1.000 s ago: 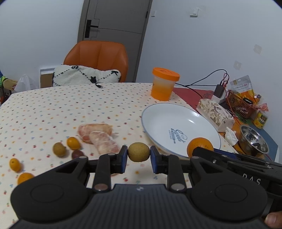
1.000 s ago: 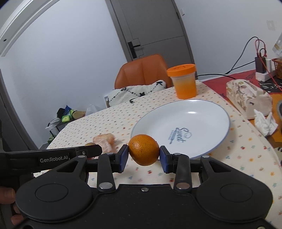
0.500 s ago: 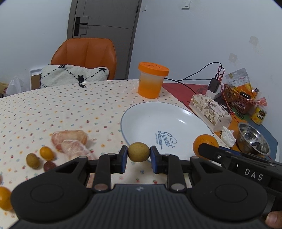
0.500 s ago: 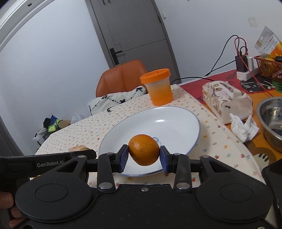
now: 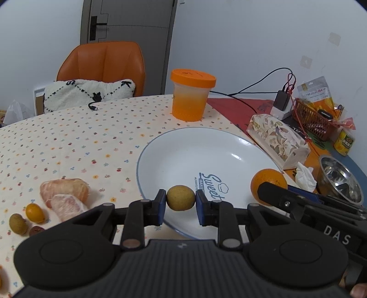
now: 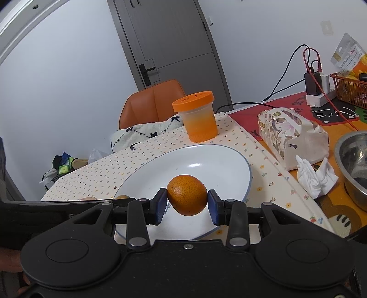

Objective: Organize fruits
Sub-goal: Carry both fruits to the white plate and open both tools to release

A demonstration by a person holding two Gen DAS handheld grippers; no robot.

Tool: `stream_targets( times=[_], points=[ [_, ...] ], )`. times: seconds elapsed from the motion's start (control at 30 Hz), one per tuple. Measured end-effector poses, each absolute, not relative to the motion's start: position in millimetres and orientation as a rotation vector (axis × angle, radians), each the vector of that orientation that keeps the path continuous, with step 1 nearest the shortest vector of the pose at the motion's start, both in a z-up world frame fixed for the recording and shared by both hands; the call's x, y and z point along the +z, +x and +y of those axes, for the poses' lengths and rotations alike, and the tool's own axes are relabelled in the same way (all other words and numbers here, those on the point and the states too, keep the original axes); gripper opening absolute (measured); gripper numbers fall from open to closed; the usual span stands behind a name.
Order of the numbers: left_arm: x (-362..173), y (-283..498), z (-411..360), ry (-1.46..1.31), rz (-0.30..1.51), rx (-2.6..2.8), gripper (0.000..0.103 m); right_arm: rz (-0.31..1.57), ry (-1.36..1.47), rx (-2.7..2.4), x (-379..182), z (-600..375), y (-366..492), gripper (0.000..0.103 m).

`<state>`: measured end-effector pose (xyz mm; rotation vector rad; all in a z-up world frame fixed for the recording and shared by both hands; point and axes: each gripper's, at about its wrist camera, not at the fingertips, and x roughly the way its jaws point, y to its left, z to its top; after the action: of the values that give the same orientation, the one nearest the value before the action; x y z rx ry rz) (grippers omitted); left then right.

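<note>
Two grippers, left (image 5: 180,204) clamping a brownish-green fruit (image 5: 180,197) and right (image 6: 187,204) clamping a mandarin (image 6: 187,194), hung at frame centre above the white plate (image 5: 229,146).

1. Walls (image 5: 252,34) were plain white, evenly lit; two small white fittings sat on the right-hand wall.
2. A grey panelled door (image 5: 128,20) with a dark lever handle (image 5: 94,27) stood closed behind the surface.
3. An orange upholstered chair (image 5: 103,62) was drawn up at the far edge, a white cushion with black stitched pattern (image 5: 87,94) resting on its seat.
4. The surface (image 5: 68,137) wore a cream cloth with small coloured dots; a red mat (image 5: 238,110) covered its right-hand part.
5. Bags and clutter (image 6: 62,165) lay low down by the far wall, details unclear.
</note>
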<state>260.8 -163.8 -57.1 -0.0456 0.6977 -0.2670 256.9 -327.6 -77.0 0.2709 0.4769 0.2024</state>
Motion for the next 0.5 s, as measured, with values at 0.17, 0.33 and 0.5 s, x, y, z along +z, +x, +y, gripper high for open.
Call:
stream_targets(
  times=[0.17, 0.33, 0.5],
  points=[
    [-63.4, 270.5, -167.1, -0.045, 0.721, -0.26, 0.026, 0.478, 0.279, 0.197, -78.9, -330.1, 261.2, 0.037],
    [-62.6, 267.3, -168.6, -0.035, 0.697, -0.24, 0.03, 0.484, 0.285, 0.185, -81.6, -331.9, 262.9, 0.037],
    [-57.9, 259.0, -164.3, -0.043, 0.687, -0.25, 0.03, 0.488, 0.301, 0.157, -83.3, -334.2, 262.6, 0.041]
  ],
)
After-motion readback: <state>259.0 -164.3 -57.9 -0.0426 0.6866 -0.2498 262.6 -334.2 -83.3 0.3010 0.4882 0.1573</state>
